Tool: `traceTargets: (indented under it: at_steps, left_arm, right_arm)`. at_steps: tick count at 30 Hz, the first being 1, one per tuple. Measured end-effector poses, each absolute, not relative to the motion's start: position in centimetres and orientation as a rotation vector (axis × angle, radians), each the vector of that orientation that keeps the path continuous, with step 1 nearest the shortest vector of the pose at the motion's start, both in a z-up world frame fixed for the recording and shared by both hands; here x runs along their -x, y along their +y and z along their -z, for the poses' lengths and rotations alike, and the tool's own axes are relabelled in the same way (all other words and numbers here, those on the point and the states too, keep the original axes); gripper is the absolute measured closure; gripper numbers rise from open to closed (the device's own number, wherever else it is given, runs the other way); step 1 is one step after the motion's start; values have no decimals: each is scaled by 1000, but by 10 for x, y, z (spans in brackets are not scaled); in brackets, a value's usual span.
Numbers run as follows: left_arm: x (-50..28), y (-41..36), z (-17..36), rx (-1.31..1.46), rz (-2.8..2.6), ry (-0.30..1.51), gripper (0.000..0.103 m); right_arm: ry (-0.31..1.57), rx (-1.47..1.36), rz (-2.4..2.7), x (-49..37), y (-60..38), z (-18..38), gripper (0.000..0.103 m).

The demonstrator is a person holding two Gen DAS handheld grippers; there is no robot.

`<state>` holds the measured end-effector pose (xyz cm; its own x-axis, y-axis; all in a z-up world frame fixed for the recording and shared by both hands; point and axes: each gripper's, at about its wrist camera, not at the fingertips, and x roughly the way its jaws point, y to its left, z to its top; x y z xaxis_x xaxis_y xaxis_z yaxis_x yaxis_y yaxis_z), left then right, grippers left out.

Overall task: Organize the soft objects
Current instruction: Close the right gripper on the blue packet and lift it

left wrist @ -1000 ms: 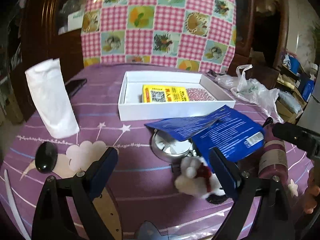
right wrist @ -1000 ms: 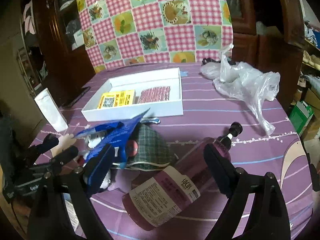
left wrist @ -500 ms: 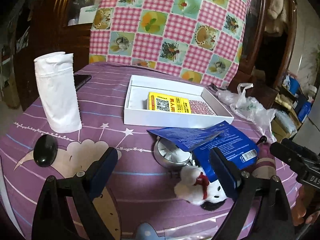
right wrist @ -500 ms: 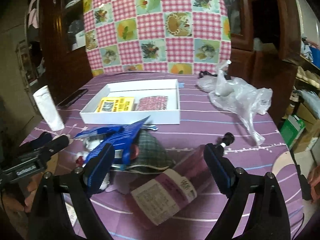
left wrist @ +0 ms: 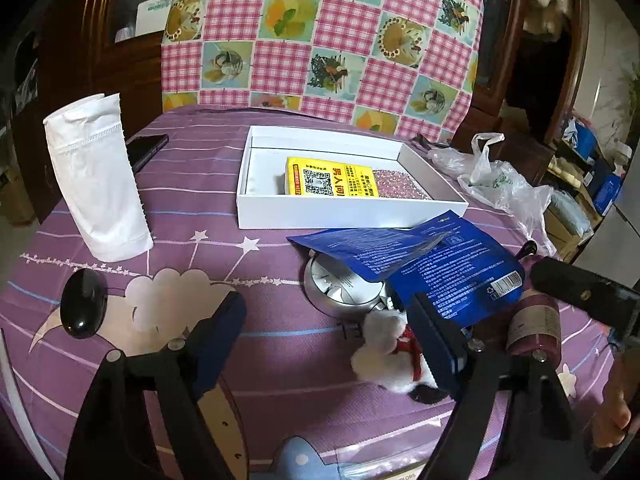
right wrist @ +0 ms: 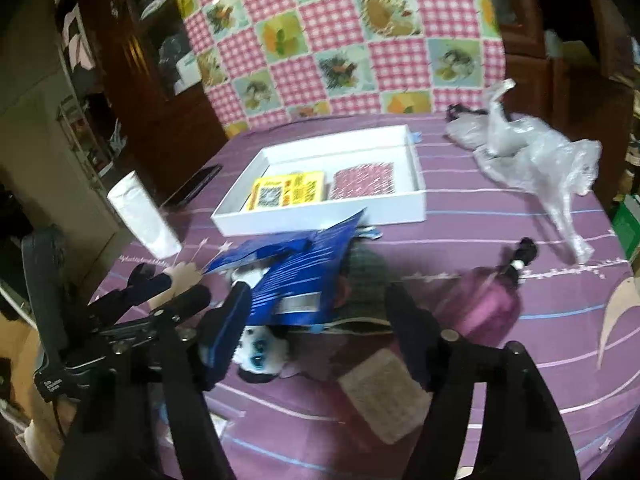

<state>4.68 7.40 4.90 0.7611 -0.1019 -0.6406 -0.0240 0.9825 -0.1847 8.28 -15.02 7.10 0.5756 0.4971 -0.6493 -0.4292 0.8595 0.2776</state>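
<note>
While the left gripper [left wrist: 332, 324] is hovering wide open and empty, a white-and-black plush toy [left wrist: 390, 354] is lying beside its right finger, half under a blue foil pouch [left wrist: 440, 272] by a round metal tin [left wrist: 344, 284]. From the right wrist, the right gripper [right wrist: 320, 316] is gaping empty, a purple pump bottle [right wrist: 484, 304] and green plaid cloth [right wrist: 366, 276] crowding the toy [right wrist: 260, 354] before the white shallow box [right wrist: 320, 216].

A black computer mouse [left wrist: 83, 307] lies at lower left, a black phone [left wrist: 145, 149] upper left, a crumpled plastic bag [left wrist: 505, 184] at right.
</note>
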Motion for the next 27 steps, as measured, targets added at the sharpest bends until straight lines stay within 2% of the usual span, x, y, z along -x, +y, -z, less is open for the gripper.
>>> traceTargets:
  at_steps: [4,7,9,14,20,27]
  left_arm:
    - [-49,79,-46,236,76,728,27]
    - [-51,79,-43,236,72,736,28]
    - [-51,79,-42,237,76,739,32]
    - [-52,76,-40,233,93,748,33]
    - [-52,70,-36,204,100,750,33]
    - [-53,70,-35,199,106,755,32]
  right_arm:
    - [844,-82,-548,-91,-138,-66,41]
    - [890,-97,-521,-99,-136,-59,52]
    - [927,-144,-528,-107,-138,-53,58]
    - [944,-238,-550,-115,-142,-50,72]
    - [912,-252,-565,-114,-135,-54,72]
    - [982,-358,-555,-132,-129,-39,72]
